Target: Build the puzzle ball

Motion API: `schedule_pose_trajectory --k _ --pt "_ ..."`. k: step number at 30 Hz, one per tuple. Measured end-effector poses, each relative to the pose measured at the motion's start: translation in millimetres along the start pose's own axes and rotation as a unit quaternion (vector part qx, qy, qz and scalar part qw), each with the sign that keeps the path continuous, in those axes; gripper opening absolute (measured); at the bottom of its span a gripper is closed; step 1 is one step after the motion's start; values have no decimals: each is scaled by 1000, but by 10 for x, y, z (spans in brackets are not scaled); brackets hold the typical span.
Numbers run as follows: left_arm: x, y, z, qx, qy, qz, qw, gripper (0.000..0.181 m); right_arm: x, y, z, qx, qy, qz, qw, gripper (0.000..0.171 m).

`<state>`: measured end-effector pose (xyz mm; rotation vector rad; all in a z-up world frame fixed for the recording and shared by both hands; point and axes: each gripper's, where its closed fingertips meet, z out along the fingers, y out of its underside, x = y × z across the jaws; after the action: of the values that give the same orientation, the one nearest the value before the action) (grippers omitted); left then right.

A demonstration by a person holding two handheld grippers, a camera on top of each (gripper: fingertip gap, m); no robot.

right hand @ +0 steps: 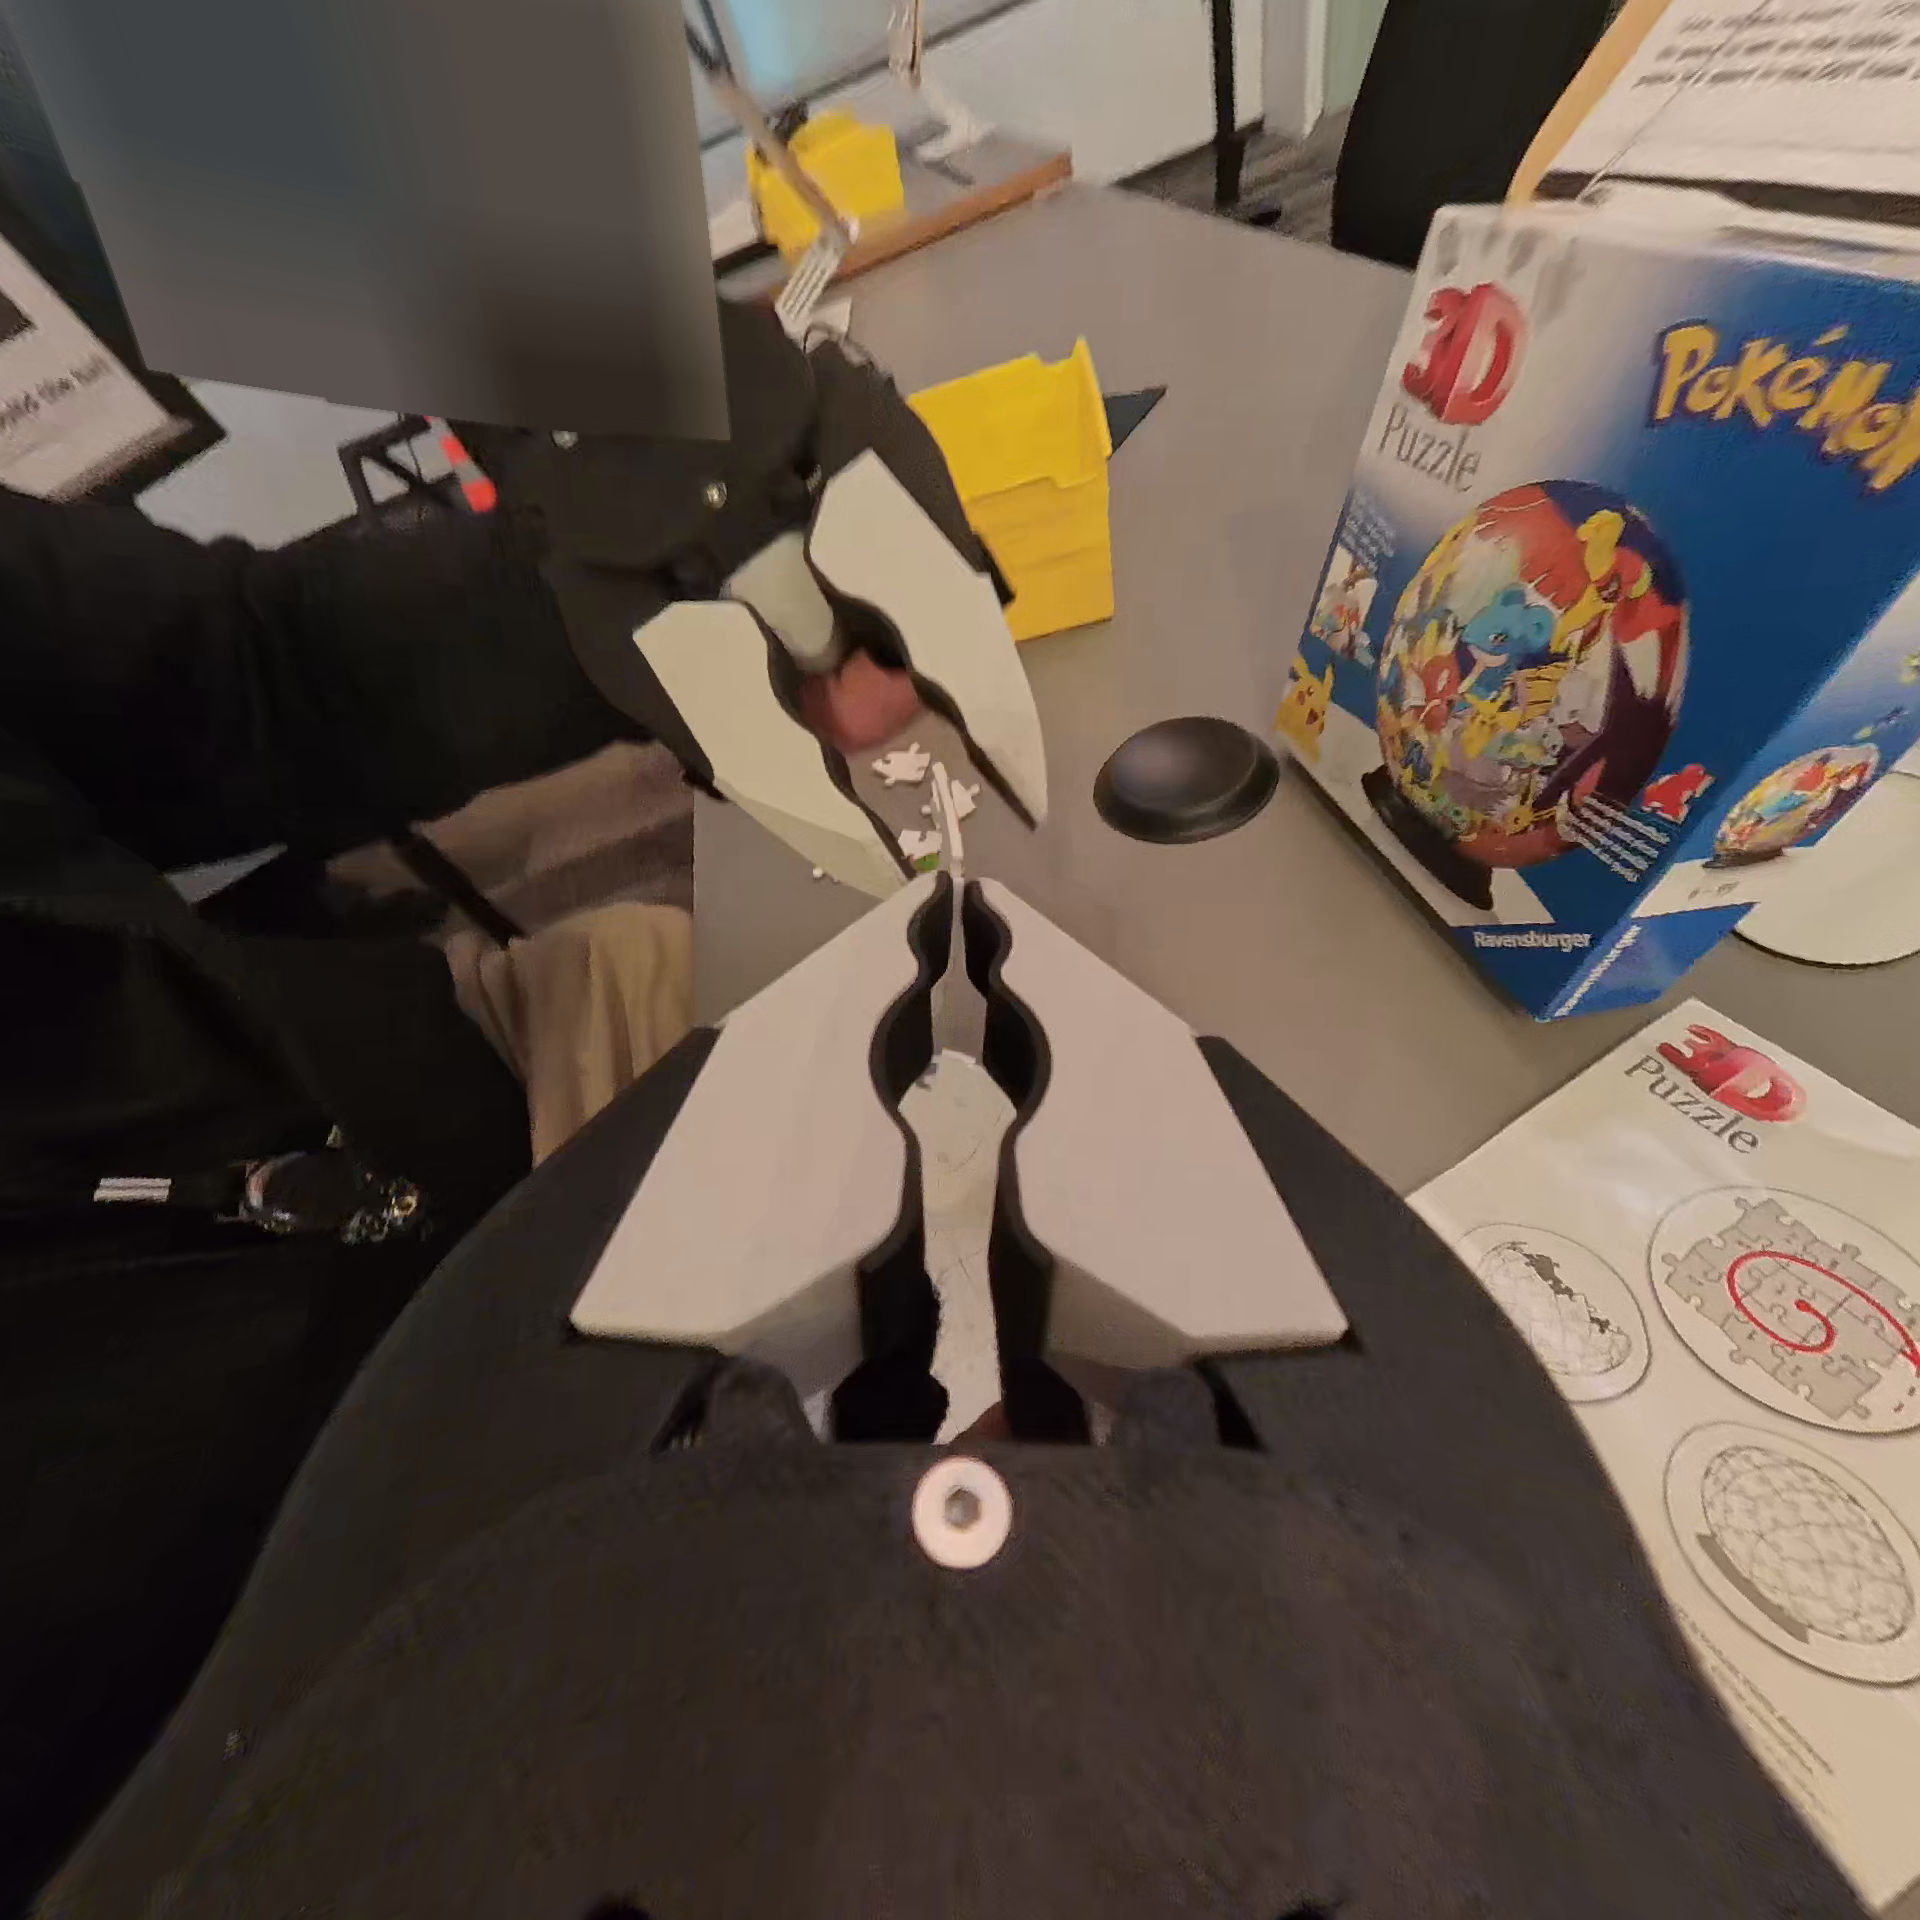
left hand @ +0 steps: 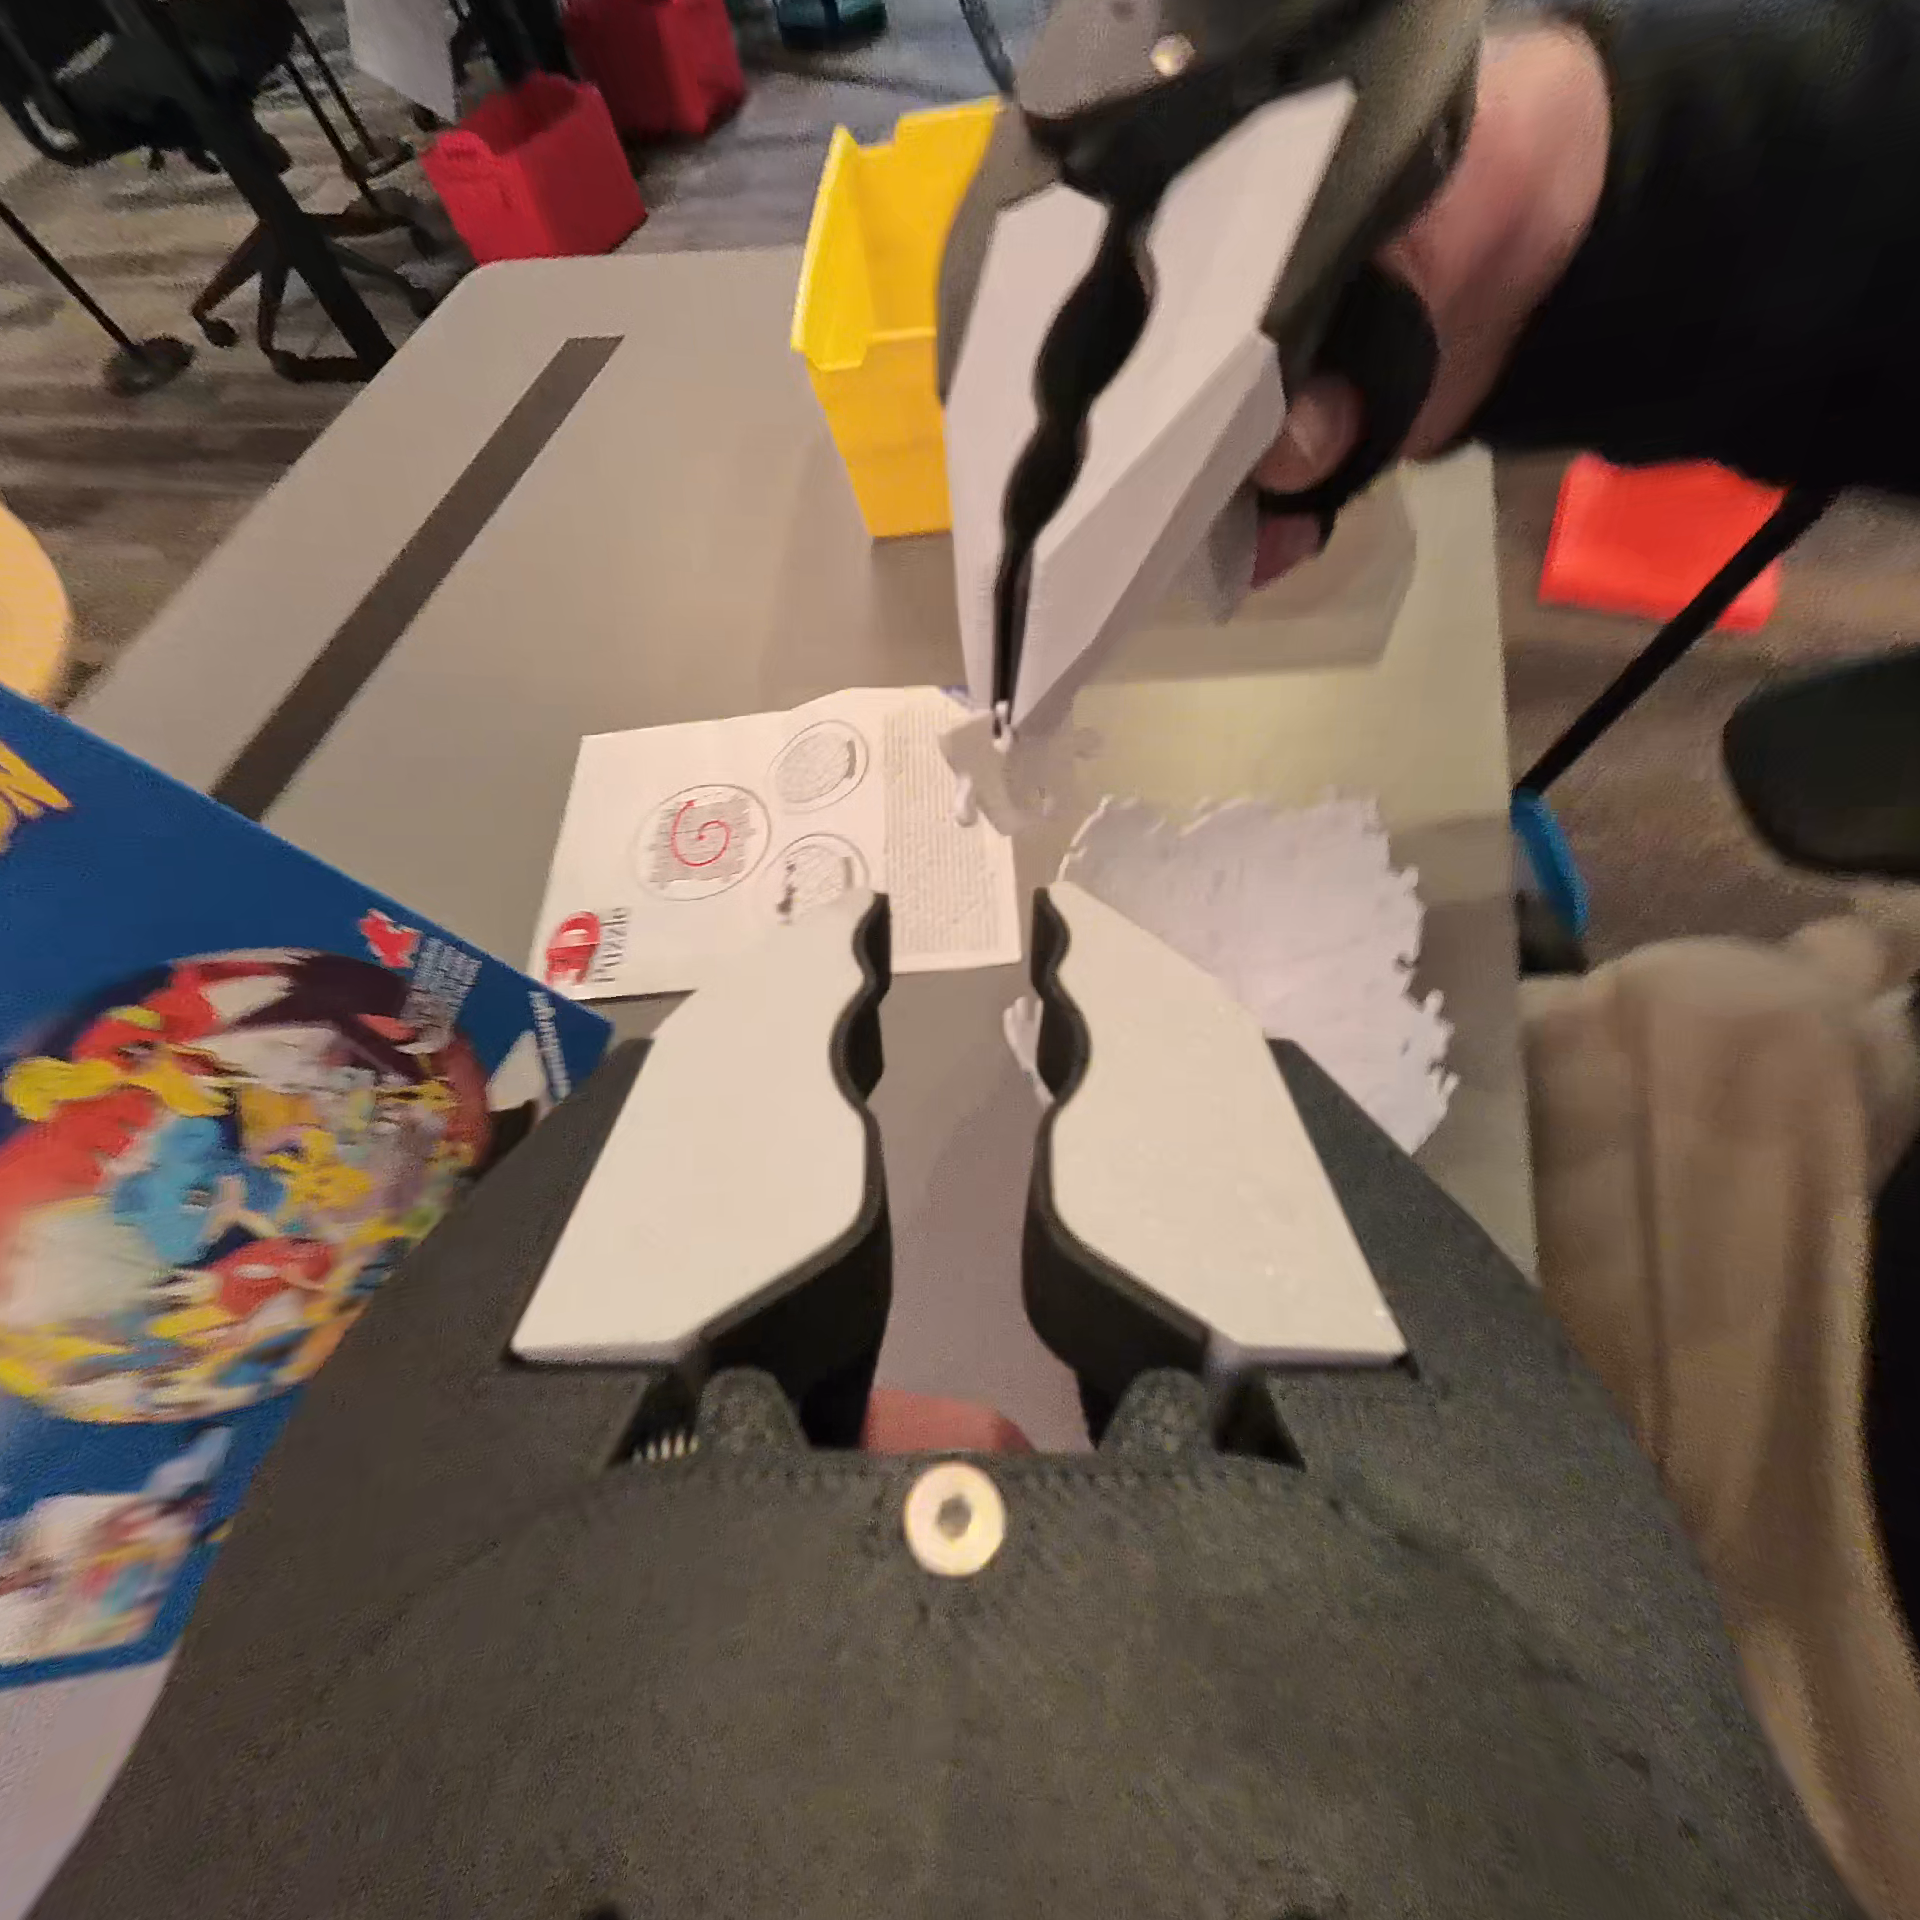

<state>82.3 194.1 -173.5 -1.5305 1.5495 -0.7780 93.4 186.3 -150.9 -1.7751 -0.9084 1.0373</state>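
My right gripper [left hand: 1000,722] comes in from the upper right and is shut on a white puzzle piece [left hand: 992,774], held just above the grey table. In the right wrist view the gripper [right hand: 952,885] pinches the thin piece [right hand: 948,816] edge-on. A partly built white puzzle shell [left hand: 1247,914] lies right of it. My left gripper [left hand: 961,914] is open and empty, low over the table, pointing at the piece. One of its white fingers [right hand: 935,603] shows in the right wrist view, above loose white pieces [right hand: 899,767].
An instruction sheet [left hand: 779,831] [right hand: 1714,1351] lies flat on the table. The blue puzzle box [left hand: 208,1143] [right hand: 1610,623] stands at one side, a black round stand [right hand: 1184,779] beside it. A yellow bin [left hand: 883,343] [right hand: 1029,488] is at the back. Red bins [left hand: 540,166] sit on the floor. Less than 4 cm separates the two grippers' tips. It is some 12 centimeters from my left tips to the partly built white puzzle shell [left hand: 1247,914].
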Motion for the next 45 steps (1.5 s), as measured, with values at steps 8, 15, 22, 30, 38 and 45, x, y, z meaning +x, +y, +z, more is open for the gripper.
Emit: schedule_pose_trajectory --k 8,15,22,30,38,45 --pt "163 -171 114 102 66 -136 983 5 -25 50 -31 39 20 -20 999 0" --pt "234 -249 113 82 98 -149 981 2 -59 30 -114 32 18 -23 999 1" --pt "271 -197 157 0 106 -113 988 2 -56 -43 -190 -44 37 -71 996 13" --pt "281 -60 209 -82 108 -89 987 2 -78 106 -105 -137 -11 -72 988 0" --pt "279 71 267 -127 119 -87 981 2 -27 204 -57 -172 -19 -75 982 0" --pt "280 245 367 -172 128 -94 972 2 59 373 -3 -204 -15 -82 975 7"
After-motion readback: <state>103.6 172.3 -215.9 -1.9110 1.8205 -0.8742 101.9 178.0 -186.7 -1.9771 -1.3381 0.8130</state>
